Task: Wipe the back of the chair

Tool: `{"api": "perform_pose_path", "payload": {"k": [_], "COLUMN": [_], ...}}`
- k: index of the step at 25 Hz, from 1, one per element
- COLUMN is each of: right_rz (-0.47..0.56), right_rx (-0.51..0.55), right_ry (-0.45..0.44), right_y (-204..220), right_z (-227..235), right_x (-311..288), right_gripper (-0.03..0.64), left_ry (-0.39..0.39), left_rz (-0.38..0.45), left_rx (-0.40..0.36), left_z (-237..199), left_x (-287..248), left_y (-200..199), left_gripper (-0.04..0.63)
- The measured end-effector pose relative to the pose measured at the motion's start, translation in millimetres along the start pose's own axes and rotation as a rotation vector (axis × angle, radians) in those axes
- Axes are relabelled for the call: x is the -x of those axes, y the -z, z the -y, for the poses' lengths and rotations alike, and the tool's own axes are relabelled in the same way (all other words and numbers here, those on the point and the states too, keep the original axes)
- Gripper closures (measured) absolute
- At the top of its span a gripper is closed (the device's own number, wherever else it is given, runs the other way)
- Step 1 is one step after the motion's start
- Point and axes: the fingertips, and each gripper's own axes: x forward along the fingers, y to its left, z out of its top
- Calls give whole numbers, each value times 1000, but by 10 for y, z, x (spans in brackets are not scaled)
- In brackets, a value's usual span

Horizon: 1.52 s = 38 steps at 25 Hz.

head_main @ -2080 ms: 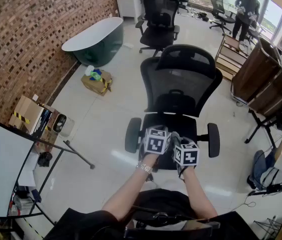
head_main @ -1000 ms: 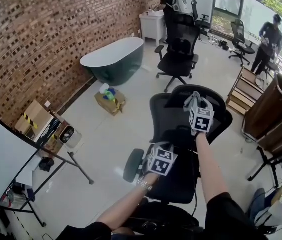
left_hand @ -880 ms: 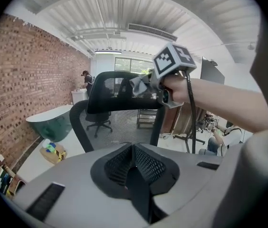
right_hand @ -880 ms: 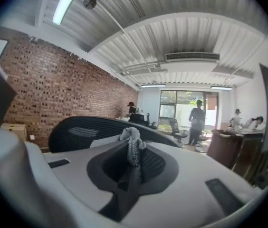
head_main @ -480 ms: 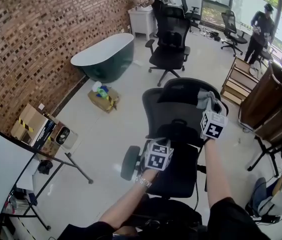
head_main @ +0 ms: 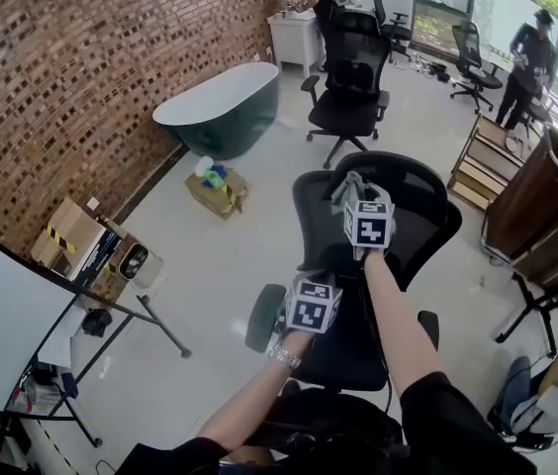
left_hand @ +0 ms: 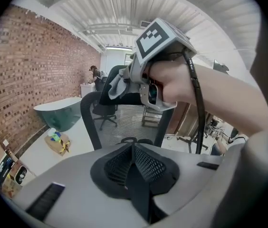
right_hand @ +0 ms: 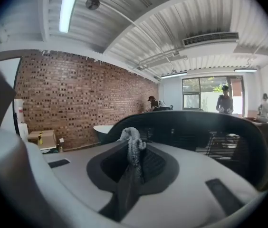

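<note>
Chair back [head_main: 413,216] rises just beyond the right gripper [right_hand: 130,175], whose jaws pinch a grey cloth [right_hand: 133,139] by its upper rim. The left gripper [left_hand: 135,158], jaws together and empty, is lower, facing the mesh.

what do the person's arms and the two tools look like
Left tool and right tool: light grey bodies, black mesh-textured jaws, a white cube with black square markers on each. A black cable trails from the right one. The person wears black short sleeves and a metallic band on the left wrist.
</note>
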Motion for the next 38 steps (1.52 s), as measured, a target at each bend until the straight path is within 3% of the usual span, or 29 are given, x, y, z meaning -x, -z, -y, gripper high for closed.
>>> {"api": "perform_pose_path", "payload": {"k": [8, 12, 15, 17, 23, 28, 32, 38], "right_rz": [-41, -35, -13, 0, -100, -179, -236, -238], "right_rx": [-57, -105, -129, -167, -117, -9, 26, -49], "right_ry": [308, 329, 357, 320, -113, -203, -140, 92], "right_y": [343, 543, 521, 549, 807, 989, 1247, 1414], "right_z": [1558, 1945, 1901, 1634, -216, -897, -572, 710], "right_x": [680, 1024, 1104, 1019, 15, -727, -925, -694], "right_gripper": [571, 572, 569, 569, 569, 568, 568, 568], "left_ry": [18, 8, -8, -21, -69, -104, -126, -123], "left_rz": [-27, -30, -32, -35, -34, -26, -21, -18], "left_rx": [-1, 19, 33, 40, 59, 75, 87, 88], "left_z": [23, -44, -89, -134, -260, -416, -490, -595], "left_x": [-84, -78, -51, -20, 116, 201, 251, 205], "left_y": [141, 198, 218, 242, 270, 274, 280, 255], "left_gripper": [571, 571, 571, 571, 571, 571, 571, 571]}}
